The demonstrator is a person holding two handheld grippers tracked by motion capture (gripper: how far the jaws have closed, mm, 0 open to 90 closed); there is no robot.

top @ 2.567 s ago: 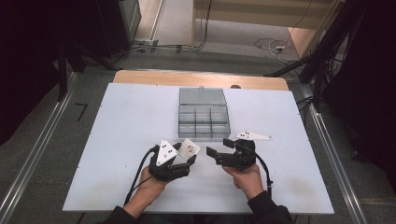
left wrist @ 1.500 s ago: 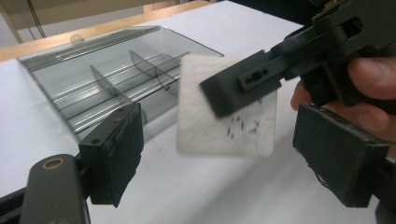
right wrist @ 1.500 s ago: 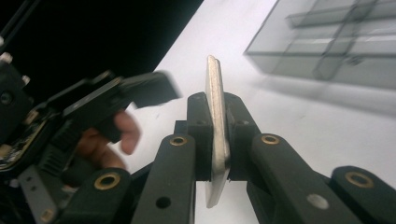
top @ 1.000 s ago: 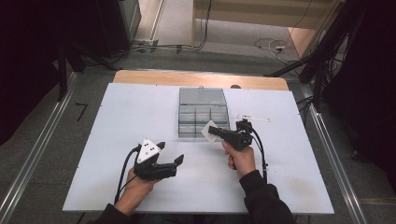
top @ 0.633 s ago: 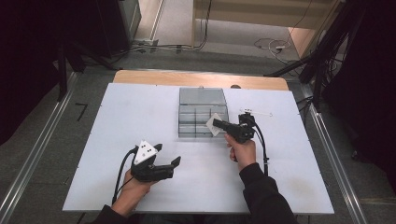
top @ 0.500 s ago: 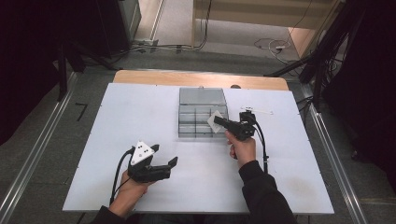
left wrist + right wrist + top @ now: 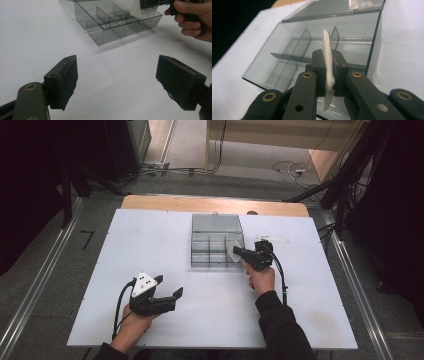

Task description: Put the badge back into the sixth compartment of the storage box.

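Flat white card-like piece, held edge-on, is pinched between the pressed-in fingers of the right gripper, poised over the near right compartments of the clear smoke-grey plastic divider box, lid open at the back. Left gripper sits low at the near left, well apart from the box, fingers spread with nothing between them. Both rest over the white surface.

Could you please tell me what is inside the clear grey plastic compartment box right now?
The clear grey plastic compartment box shows thin dividers and bare compartments. The flat white piece in the right gripper hangs over its near edge, hiding part of the box floor behind it.
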